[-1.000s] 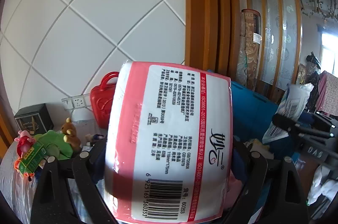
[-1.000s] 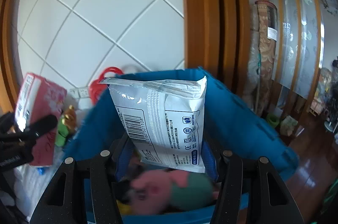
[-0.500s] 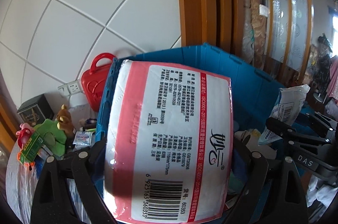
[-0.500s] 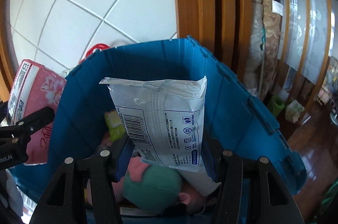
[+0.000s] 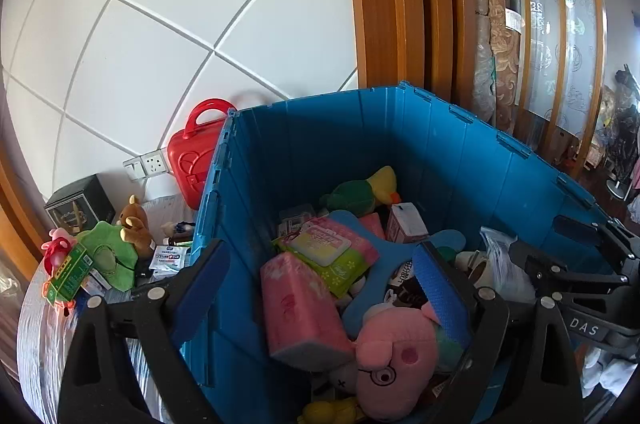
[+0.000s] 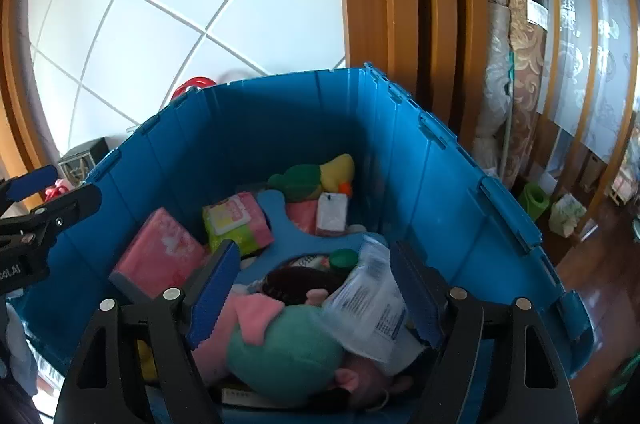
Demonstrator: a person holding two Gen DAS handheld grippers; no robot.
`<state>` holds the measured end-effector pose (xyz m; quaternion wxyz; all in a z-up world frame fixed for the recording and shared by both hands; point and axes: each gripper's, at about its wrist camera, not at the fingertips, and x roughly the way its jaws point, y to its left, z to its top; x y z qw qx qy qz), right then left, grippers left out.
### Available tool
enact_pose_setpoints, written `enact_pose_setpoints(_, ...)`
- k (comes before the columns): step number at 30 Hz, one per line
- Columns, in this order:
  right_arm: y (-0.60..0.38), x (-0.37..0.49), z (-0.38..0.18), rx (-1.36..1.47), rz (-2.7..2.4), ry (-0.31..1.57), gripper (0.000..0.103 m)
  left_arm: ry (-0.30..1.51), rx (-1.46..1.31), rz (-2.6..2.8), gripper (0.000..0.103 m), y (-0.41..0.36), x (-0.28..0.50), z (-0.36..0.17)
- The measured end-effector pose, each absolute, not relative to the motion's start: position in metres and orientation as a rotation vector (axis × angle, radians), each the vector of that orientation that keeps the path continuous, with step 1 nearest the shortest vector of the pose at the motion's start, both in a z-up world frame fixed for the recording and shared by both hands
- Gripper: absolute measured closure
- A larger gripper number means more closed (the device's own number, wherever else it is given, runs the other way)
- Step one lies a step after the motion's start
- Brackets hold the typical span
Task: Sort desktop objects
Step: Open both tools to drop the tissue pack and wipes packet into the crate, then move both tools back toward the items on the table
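Two grippers hang over one big blue bin (image 5: pixel 460 151). The left gripper (image 5: pixel 320 288) has its jaws wide apart, and nothing is between them. The right gripper (image 6: pixel 316 288) has jaws that have just been opening, and they are apart too. One white packet (image 6: pixel 370 298) lies tilted between them, resting on the toys below. It looks blurry, and the pads do not press on it.

One pink tissue pack (image 5: pixel 300 312) lies in the bin, near the left wall. It leans on its side, just beside one pink pig toy (image 5: pixel 400 356). The pig has a teal body, seen best from the right wrist camera.

One pink and green wipes pack (image 5: pixel 328 248) sits behind the tissue pack. One flat blue foam shape (image 6: pixel 292 232) lies in the middle of the pile. One plush duck (image 5: pixel 368 189), green and yellow, rests at the back wall. One small white carton (image 5: pixel 406 222) stands just in front of the duck. One green cap (image 6: pixel 343 259) pokes up near the white packet.

Outside the bin, on the left, the table (image 5: pixel 36 328) holds more things. One red case (image 5: pixel 192 151) with a handle stands against the white wall. One dark box (image 5: pixel 80 201) sits near one small brown bear (image 5: pixel 134 224). One green plush (image 5: pixel 106 252) lies just beside the bear. One green box (image 5: pixel 66 274) rests at the table's edge.
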<state>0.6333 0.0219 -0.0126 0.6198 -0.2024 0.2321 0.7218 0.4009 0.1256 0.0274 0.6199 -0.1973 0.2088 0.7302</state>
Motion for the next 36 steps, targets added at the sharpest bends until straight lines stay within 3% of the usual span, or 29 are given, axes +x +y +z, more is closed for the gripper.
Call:
enact_pose_setpoints(8, 0.024, 0.637, -0.017, -0.450, 1.668, 0.548, 0.021, 0.433, -0.464, 1.690, 0.009, 0.121, 0.394, 0.028)
enact_pose_setpoints(9, 0.023, 0.636, -0.015, -0.448, 1.673, 0.542, 0.019, 0.416, -0.473, 1.698, 0.009, 0.118, 0.392, 0.028)
enact_pose_setpoints(11, 0.019, 0.633, -0.012, -0.442, 1.682, 0.526, 0.004, 0.397, -0.488, 1.715, 0.009, 0.111, 0.387, 0.026)
enact_pose_setpoints(22, -0.001, 0.585, 0.010, -0.437, 1.778, 0.448, 0.001, 0.263, -0.434, 1.880, 0.009, 0.037, 0.332, 0.042)
enact_pose_setpoints(36, -0.043, 0.439, 0.047, -0.374, 1.959, 0.328, 0.000, 0.210, -0.503, 2.032, 0.007, -0.059, 0.196, 0.030)
